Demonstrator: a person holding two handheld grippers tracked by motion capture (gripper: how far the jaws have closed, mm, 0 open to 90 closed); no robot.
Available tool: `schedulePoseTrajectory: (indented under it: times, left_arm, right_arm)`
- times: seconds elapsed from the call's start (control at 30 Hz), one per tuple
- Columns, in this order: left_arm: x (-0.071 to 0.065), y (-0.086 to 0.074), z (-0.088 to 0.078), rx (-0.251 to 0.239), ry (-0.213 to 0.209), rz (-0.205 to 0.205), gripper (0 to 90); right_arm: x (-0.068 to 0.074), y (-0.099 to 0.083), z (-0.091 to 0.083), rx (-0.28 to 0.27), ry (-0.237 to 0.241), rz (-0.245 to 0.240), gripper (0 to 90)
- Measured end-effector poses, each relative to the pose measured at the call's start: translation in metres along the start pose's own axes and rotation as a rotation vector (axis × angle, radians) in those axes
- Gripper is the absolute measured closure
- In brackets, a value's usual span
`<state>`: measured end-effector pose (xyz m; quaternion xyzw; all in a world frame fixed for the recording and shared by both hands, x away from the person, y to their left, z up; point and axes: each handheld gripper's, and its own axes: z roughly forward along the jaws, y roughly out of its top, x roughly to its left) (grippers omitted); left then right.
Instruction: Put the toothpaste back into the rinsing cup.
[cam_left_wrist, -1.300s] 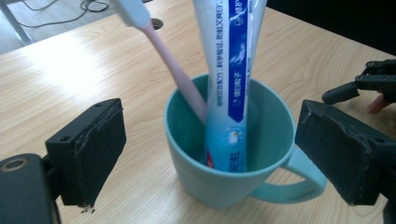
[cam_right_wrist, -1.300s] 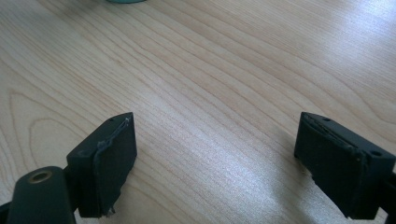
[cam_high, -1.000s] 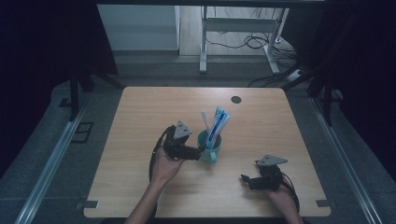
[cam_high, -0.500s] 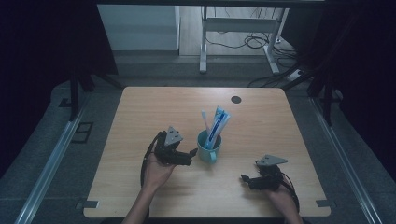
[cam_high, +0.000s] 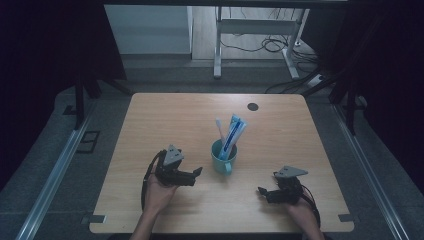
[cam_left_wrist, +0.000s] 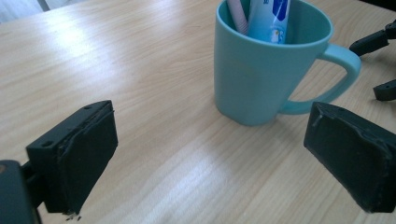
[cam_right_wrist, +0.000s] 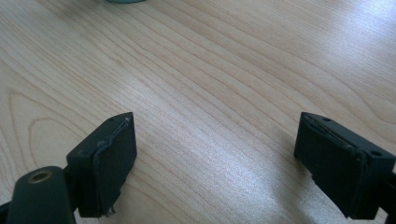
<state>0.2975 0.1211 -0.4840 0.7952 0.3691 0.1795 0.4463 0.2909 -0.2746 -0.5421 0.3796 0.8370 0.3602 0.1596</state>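
Teal mug (cam_high: 223, 158) stands upright on the wooden table (cam_high: 165, 115), roughly midway between the left and right edges and a little nearer the front edge than the back. The mug holds a toothbrush (cam_high: 219, 129) and a blue-and-white toothpaste tube (cam_high: 233, 132), both leaning toward the back edge and rising above the rim. In the left gripper view the handle of the mug (cam_left_wrist: 273, 65) points toward the other gripper, whose black jaw tips show at the right border.

Left gripper (cam_high: 196, 173) sits just beside the mug on its left, above the table, held by the left hand (cam_high: 159, 192), which comes in over the front edge. Its jaws point at the mug and stand wide apart with nothing between them; the left gripper view shows bare wood in the gap and the mug beyond, apart from both pads. No contact with the mug.

Right gripper (cam_high: 262, 192) lies low near the front right corner of the table, well apart from the mug, held by the right hand (cam_high: 300, 210). Its jaws are also spread wide and empty; the right gripper view looks along them at bare wood grain, with a sliver of the mug base at the top border.

A small dark round disc (cam_high: 252, 106) lies near the back edge, right of centre.
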Motion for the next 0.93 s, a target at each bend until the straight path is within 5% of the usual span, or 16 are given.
schedulePoseTrajectory:
  times: [0.53,0.93]
  left_arm:
    - [0.004,-0.044,0.001,0.050,0.010,-0.057,3.2]
    - [0.005,-0.062,0.009,0.162,0.040,-0.047,3.7]
  right_arm:
    - [0.000,0.000,0.000,0.002,-0.001,-0.001,12.7]
    - [0.000,0.000,0.000,0.000,0.001,0.000,12.8]
